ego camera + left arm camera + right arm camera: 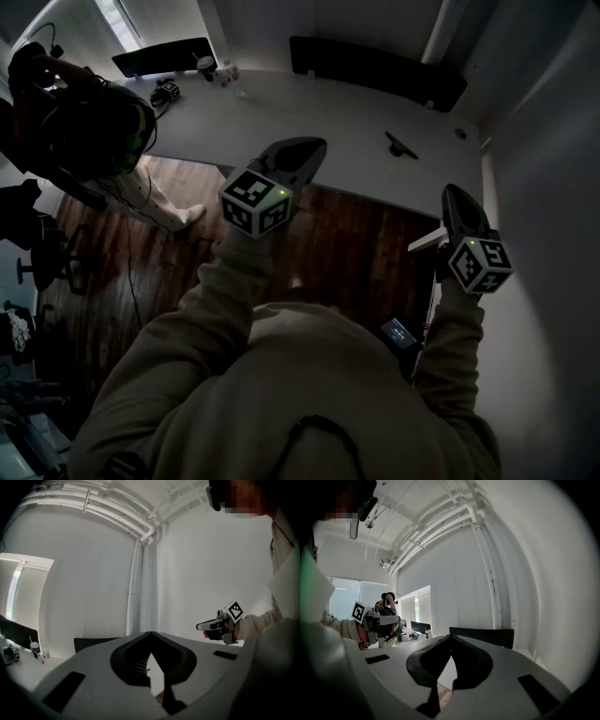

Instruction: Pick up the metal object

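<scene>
The metal object (401,145), a small dark angled piece, lies on the white table (337,103) towards its far right. Both grippers hang in the air well short of it, over the wooden floor. In the head view, my left gripper (309,150) is at centre, pointing towards the table's near edge. My right gripper (457,194) is lower, by the table's right wing. The left gripper (151,633) and the right gripper (451,637) each have their jaw tips meeting and hold nothing. Neither gripper view shows the metal object.
Dark screen panels (375,66) stand along the table's far edge. A cup (206,66) and a marker cube (167,91) sit at the far left. Another person (84,122) stands left of the table. A small round fitting (459,134) lies near the metal object.
</scene>
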Demonstrator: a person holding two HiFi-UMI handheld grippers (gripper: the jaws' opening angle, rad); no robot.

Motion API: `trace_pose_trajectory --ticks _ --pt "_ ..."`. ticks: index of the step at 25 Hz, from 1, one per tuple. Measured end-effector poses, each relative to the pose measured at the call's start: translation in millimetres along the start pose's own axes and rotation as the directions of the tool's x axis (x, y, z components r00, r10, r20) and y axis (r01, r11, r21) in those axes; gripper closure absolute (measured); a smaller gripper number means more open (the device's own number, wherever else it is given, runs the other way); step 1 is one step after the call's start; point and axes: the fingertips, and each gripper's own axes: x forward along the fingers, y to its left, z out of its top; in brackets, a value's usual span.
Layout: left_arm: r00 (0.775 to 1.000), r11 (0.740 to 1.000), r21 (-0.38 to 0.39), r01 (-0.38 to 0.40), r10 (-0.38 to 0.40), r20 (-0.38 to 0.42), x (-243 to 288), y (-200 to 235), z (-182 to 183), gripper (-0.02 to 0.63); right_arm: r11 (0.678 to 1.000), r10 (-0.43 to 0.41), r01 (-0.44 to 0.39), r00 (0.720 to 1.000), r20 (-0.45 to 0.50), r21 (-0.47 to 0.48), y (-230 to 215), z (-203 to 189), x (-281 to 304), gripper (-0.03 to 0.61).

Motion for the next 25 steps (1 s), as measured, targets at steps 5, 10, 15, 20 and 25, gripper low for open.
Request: trace_pose_trajectory --ticks 5,10,15,20,25 --pt "1.0 1.0 0.002 0.018 -0.018 0.005 24.9 3.6 -8.2 0.614 1.0 -0.014 0.015 1.0 0.006 -0.019 -20.6 0.7 7.6 0.56" --pt "0.999 0.999 -0.001 0.038 -0.038 0.03 57.9 25.0 -16.5 0.614 0.999 -0.006 0.006 1.0 -0.006 -0.041 -35.7 -11.0 36.4 0.56" --pt "0.998 0.998 -0.027 0.061 -0.06 0.028 107.5 65.1 -28.2 0.614 1.0 -0.014 0.013 1.0 -0.02 -0.016 -67.2 -13.0 87.1 0.56" --pt "0.998 0.998 -0.029 0.064 -0.063 0.007 159.8 127.7 -27.3 0.614 0.999 -0.025 0.024 0.998 -0.049 -0.021 -103.3 0.8 164.9 0.56" --pt "0.996 0.996 -0.041 0.082 -0.083 -0.019 204.0 191.1 -27.4 0.614 1.0 -0.027 0.027 0.999 -0.033 0.001 -122.4 17.6 244.1 0.56"
